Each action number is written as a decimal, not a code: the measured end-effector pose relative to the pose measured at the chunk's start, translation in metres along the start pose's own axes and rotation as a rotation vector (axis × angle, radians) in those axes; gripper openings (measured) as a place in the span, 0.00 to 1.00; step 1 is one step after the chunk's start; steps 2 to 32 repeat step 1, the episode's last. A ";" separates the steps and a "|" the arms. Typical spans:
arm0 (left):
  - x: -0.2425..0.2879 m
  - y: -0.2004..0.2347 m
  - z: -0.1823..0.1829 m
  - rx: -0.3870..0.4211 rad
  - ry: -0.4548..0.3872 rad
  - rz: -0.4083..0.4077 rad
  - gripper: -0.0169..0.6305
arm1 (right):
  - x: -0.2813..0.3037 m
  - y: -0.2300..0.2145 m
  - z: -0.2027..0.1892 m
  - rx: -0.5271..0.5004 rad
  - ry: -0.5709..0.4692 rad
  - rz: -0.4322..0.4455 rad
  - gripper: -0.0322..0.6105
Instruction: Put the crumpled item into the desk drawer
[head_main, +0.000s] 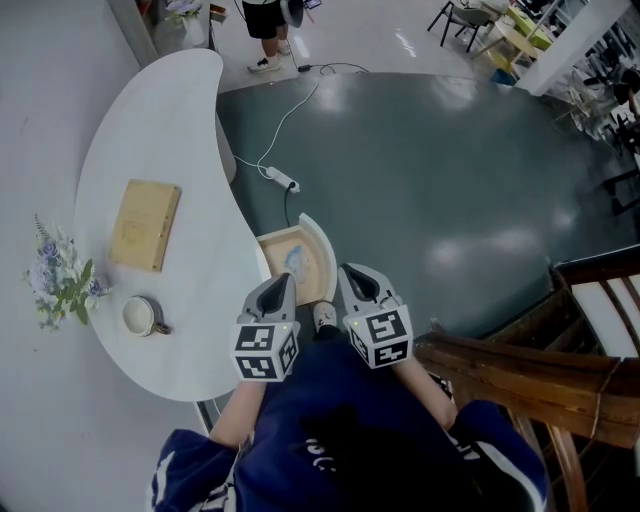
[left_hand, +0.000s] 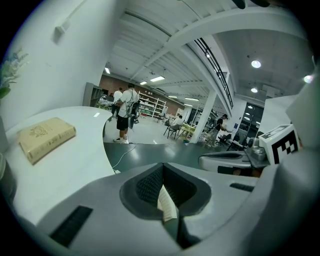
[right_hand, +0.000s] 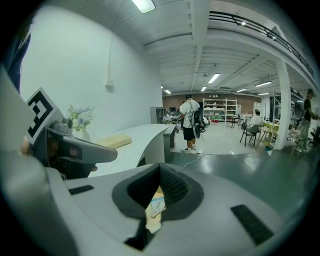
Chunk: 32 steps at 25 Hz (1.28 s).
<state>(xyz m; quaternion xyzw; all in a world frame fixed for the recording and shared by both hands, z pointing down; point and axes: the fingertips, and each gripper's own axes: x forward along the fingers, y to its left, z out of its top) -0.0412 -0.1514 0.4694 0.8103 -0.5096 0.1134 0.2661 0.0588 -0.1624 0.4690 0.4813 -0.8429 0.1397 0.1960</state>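
Observation:
The desk drawer stands pulled out from under the white curved desk. A pale blue-white crumpled item lies inside it. My left gripper and right gripper hang side by side over the person's lap, just short of the drawer, tips pointing toward it. Both are shut with nothing between the pads. In the right gripper view the crumpled item shows through the slit under the closed right gripper. In the left gripper view the left gripper is closed, with the drawer's pale wall below.
On the desk lie a tan book, a white cup and a bunch of flowers. A power strip with its cable lies on the dark floor beyond the drawer. A wooden chair stands at the right. A person stands far off.

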 end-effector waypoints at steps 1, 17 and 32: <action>0.001 0.000 0.000 0.001 0.000 0.001 0.03 | 0.001 -0.001 0.000 0.000 -0.002 -0.002 0.06; 0.001 0.000 0.000 0.001 0.000 0.001 0.03 | 0.001 -0.001 0.000 0.000 -0.002 -0.002 0.06; 0.001 0.000 0.000 0.001 0.000 0.001 0.03 | 0.001 -0.001 0.000 0.000 -0.002 -0.002 0.06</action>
